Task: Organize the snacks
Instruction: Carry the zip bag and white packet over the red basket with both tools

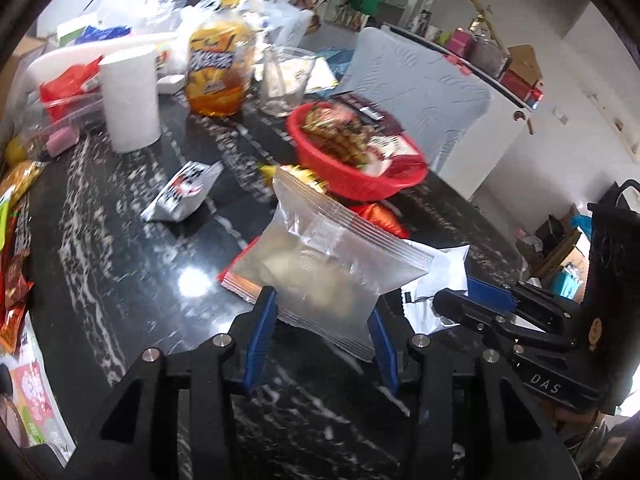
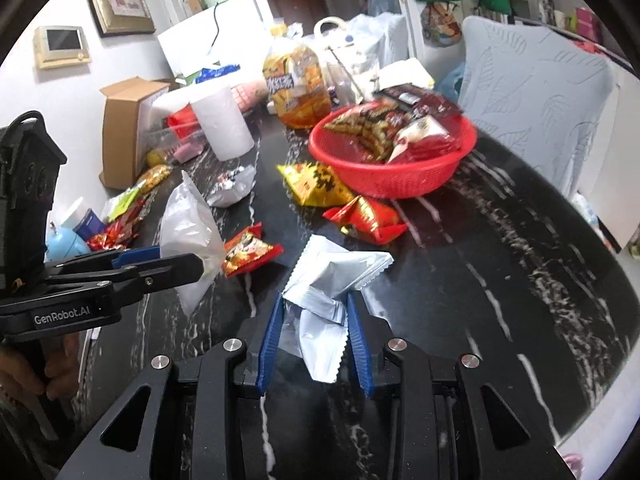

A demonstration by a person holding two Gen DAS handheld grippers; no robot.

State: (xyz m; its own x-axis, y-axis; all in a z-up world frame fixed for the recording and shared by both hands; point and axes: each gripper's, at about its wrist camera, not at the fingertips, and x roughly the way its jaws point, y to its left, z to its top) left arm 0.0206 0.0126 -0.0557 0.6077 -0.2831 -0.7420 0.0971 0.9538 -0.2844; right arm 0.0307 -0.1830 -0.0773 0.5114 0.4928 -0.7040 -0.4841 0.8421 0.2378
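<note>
Both held things already sit between blue pads, so the coming move turns on how the two lie to each other and to the red basket. The left hand-held gripper is partly closed on the lower edge of a clear zip bag, pinched between its pads, the bag standing up and away from the fingers with its zip strip at the far, upper end and pale contents inside. The right hand-held gripper is likewise narrowed onto a crumpled silvery white packet, whose serrated end points away toward the basket. In the left view the right tool comes in from the right edge, with the white packet just beside the bag's right corner; whether they touch I cannot tell. The basket, already holding several packets, lies ahead of both tools across the dark marbled counter, nearer the right one by my judgement. Loose yellow and red snack packs lie between the grippers and the basket.
</note>
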